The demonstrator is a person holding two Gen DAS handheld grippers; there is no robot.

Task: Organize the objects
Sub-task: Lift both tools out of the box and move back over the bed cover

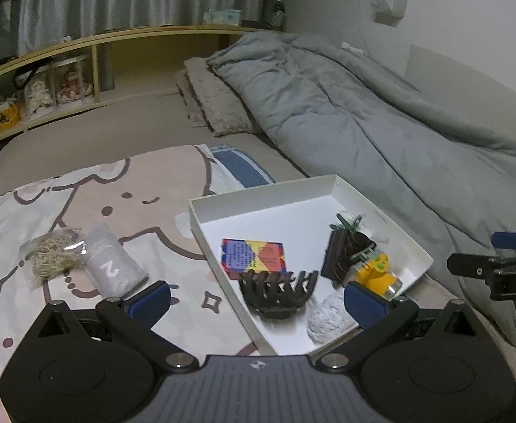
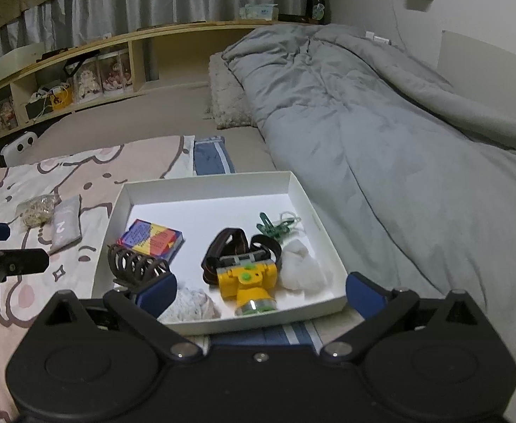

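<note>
A white shallow box [image 1: 258,195] [image 2: 208,181] lies on the bed. In it are a colourful card box [image 1: 254,258] [image 2: 152,239], a dark brown hair claw [image 1: 279,290] [image 2: 134,268], a yellow headlamp with a dark strap [image 1: 374,271] [image 2: 245,280], green clips [image 2: 275,227], and white wads [image 1: 330,317] [image 2: 300,269]. Left of the box lie a grey packet marked 2 [image 1: 111,268] [image 2: 64,227] and a bag of straw-like fibre [image 1: 51,255] [image 2: 36,209]. My left gripper [image 1: 256,299] is open and empty above the box's near corner. My right gripper [image 2: 261,296] is open and empty at the box's near edge.
A cartoon-print blanket [image 1: 81,211] covers the near bed. A grey duvet [image 1: 381,123] is bunched along the right by the wall. A fuzzy pillow [image 1: 215,102] lies behind. A wooden shelf [image 1: 46,81] with dolls runs along the far side.
</note>
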